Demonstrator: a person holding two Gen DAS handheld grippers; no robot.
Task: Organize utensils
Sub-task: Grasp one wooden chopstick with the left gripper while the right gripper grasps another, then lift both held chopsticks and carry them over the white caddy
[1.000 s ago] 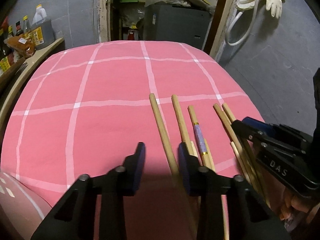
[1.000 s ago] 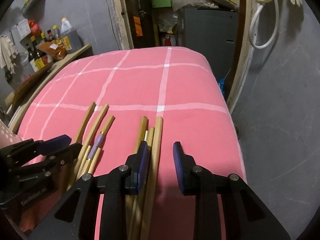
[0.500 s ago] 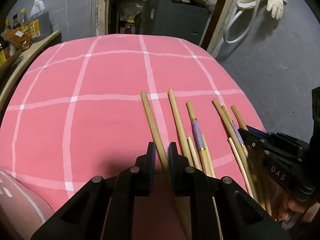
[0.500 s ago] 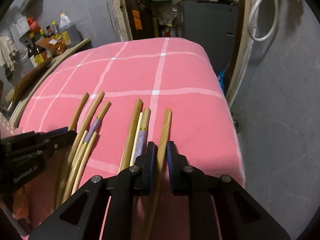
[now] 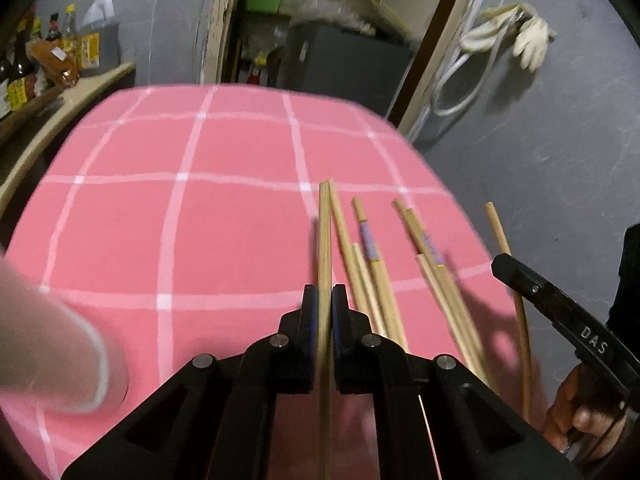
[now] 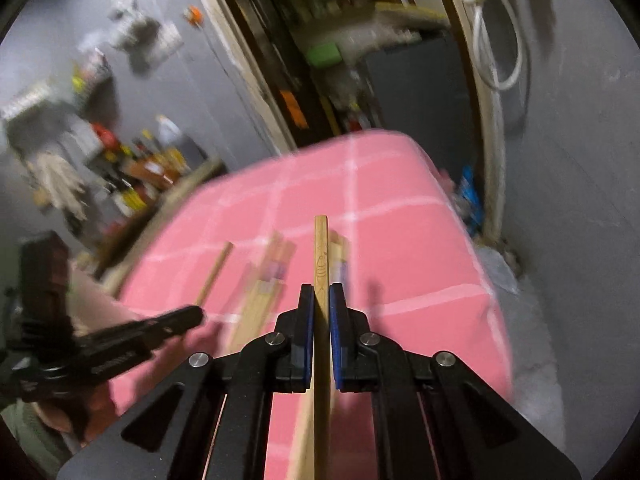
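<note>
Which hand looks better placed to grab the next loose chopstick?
Neither yet: the left gripper and the right gripper each clamp a chopstick. The left sits nearer the loose chopsticks on the pink cloth.

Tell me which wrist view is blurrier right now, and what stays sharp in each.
Right wrist view: heavy motion smear over the shelf clutter and the loose chopsticks; the right gripper and its held chopstick stay crisp. Left wrist view: milder blur, pink checked cloth readable, left gripper sharp, fisheye bending the edges.
</note>
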